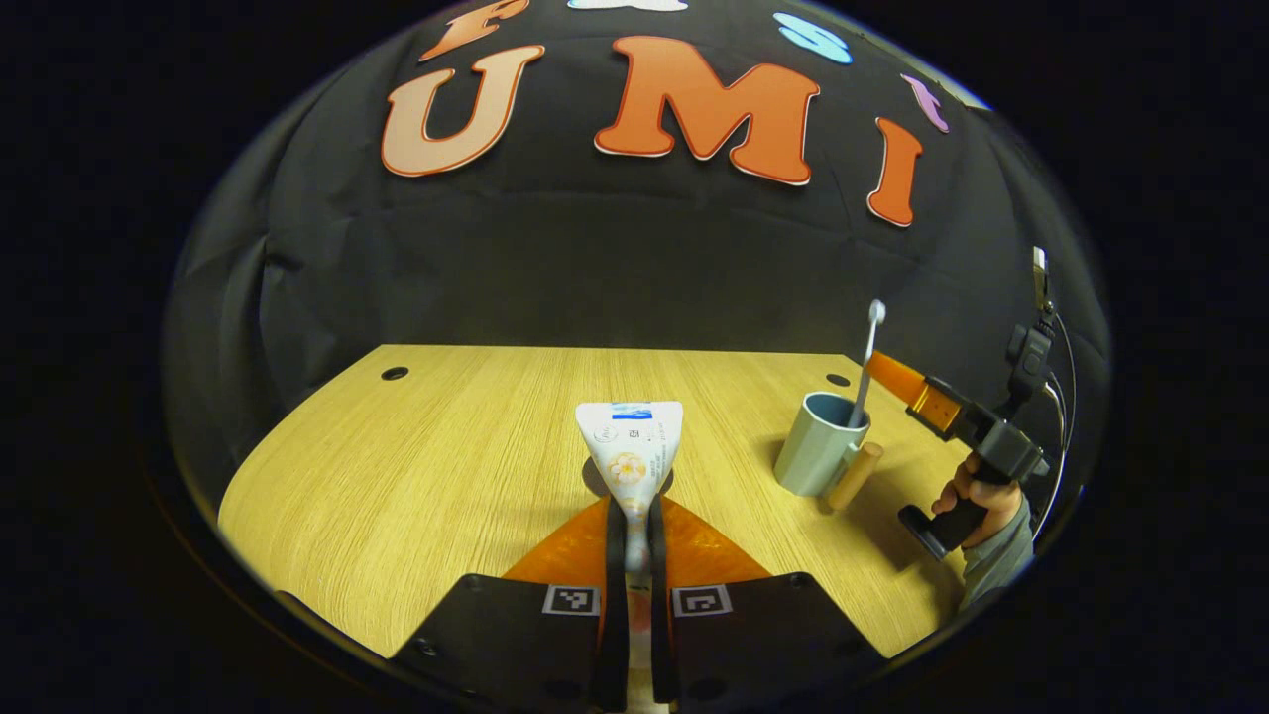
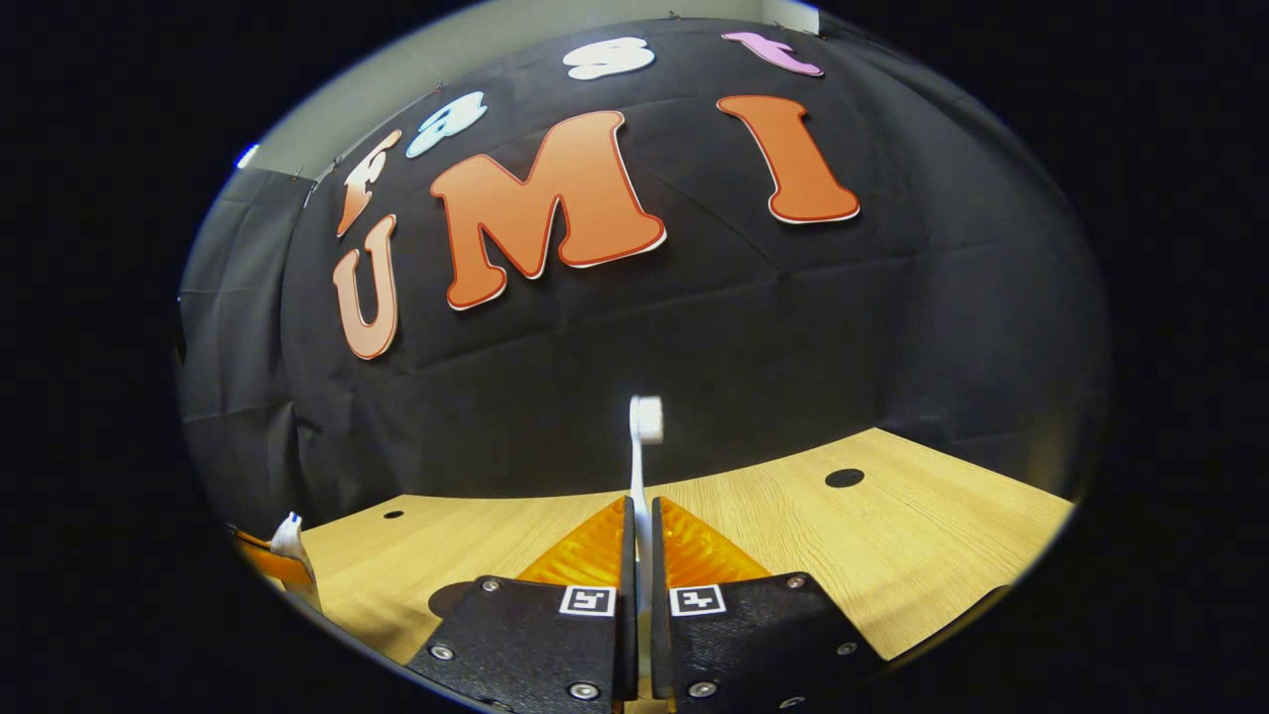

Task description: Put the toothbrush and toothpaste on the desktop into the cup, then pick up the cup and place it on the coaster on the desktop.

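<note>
My left gripper (image 1: 635,508) is shut on a white toothpaste tube (image 1: 631,441), which stands upright above the desk with its wide flat end up. To the right stands a grey-blue cup (image 1: 815,446) with a wooden handle (image 1: 855,476). A white toothbrush (image 1: 868,352) reaches down into the cup, head up. My right gripper (image 1: 882,372), held by a hand (image 1: 981,496), grips its handle just above the rim. In the right gripper view the right gripper (image 2: 642,506) is shut on the toothbrush (image 2: 642,446). A dark round patch (image 2: 451,598), perhaps the coaster, lies on the desk.
The wooden desk (image 1: 416,476) has small cable holes at its back left (image 1: 395,374) and back right (image 1: 838,380). The black cloth wall closes off the back. In the right gripper view the left gripper (image 2: 263,560) with the tube's end shows at the far left.
</note>
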Tool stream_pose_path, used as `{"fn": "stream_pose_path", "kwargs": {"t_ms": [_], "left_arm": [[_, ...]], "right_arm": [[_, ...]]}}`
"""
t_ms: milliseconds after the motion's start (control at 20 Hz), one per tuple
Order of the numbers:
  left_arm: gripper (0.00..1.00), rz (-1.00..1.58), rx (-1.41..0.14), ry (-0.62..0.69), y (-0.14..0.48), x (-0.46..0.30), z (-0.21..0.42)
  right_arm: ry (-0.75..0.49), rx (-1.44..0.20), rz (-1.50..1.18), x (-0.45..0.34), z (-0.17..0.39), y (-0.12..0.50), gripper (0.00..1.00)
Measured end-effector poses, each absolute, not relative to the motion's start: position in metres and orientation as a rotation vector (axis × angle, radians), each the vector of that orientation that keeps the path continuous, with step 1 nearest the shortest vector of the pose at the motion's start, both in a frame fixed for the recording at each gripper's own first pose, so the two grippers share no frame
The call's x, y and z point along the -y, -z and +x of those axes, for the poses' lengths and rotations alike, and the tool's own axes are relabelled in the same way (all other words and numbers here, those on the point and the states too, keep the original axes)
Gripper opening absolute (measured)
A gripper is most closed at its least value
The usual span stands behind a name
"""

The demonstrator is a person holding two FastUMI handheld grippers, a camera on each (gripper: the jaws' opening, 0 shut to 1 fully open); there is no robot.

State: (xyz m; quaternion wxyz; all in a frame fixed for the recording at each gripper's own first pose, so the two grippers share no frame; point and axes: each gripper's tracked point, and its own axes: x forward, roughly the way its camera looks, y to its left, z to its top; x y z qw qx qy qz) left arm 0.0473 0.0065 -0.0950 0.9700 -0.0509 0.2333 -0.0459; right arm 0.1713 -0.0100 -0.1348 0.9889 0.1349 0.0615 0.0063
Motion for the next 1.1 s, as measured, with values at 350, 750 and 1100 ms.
{"fn": "stream_pose_path", "kwargs": {"t_ms": [350,750,1100], "left_arm": [[0.13,-0.104,-0.358,0.169,0.060,0.015,0.083],[0.12,-0.160,-0.236,0.282,0.037,0.075,0.114],[0.12,-0.190,-0.136,0.343,0.024,0.117,0.143]], "right_arm": [[-0.011,-0.165,0.288,0.019,0.148,0.141,0.11],[0.007,-0.232,0.247,0.036,0.115,0.152,0.57],[-0.022,-0.246,0.192,0.037,0.092,0.156,0.77]]}}
